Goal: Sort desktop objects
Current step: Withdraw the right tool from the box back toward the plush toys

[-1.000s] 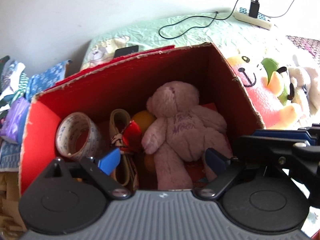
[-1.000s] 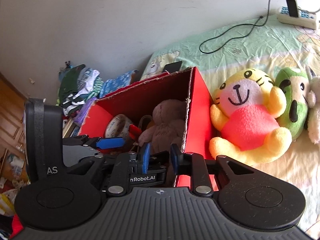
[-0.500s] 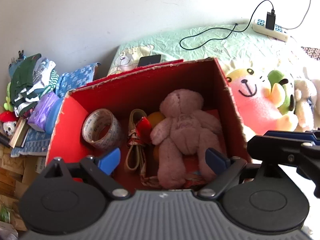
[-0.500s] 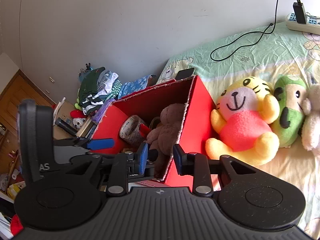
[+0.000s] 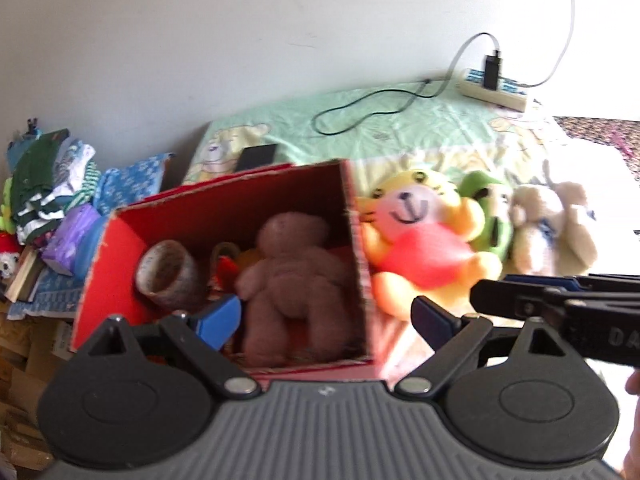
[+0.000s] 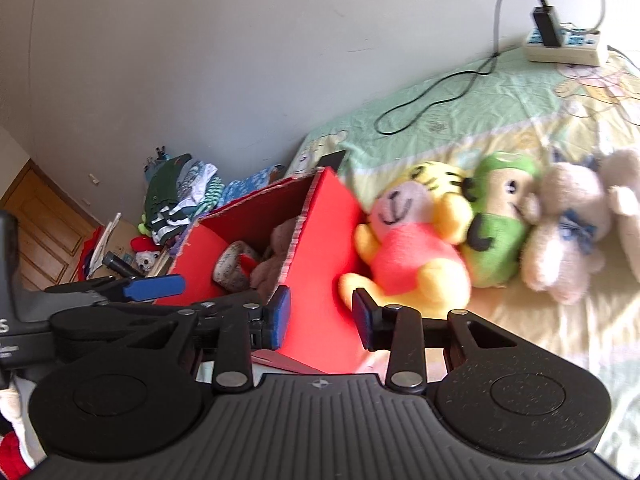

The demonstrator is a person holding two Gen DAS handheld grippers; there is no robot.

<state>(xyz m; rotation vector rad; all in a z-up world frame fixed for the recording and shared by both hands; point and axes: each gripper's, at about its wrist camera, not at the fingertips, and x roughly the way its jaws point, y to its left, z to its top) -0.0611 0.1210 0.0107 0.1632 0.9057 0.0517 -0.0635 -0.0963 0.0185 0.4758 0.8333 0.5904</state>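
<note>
A red cardboard box stands on the bed and holds a pink teddy bear, a tape roll, a strap and an orange ball. The box also shows in the right wrist view. My left gripper is open and empty above the box's near edge. My right gripper is open and empty, in front of the box's right wall. Beside the box lie a yellow tiger plush, a green plush and a cream bunny plush.
A power strip with a charger and black cable lies at the back of the bed. A phone lies behind the box. Folded clothes and books are piled at the left.
Both grippers have pulled back and up from the box and swung right. The right gripper's jaws have opened wider. The teddy bear stays in the box.
</note>
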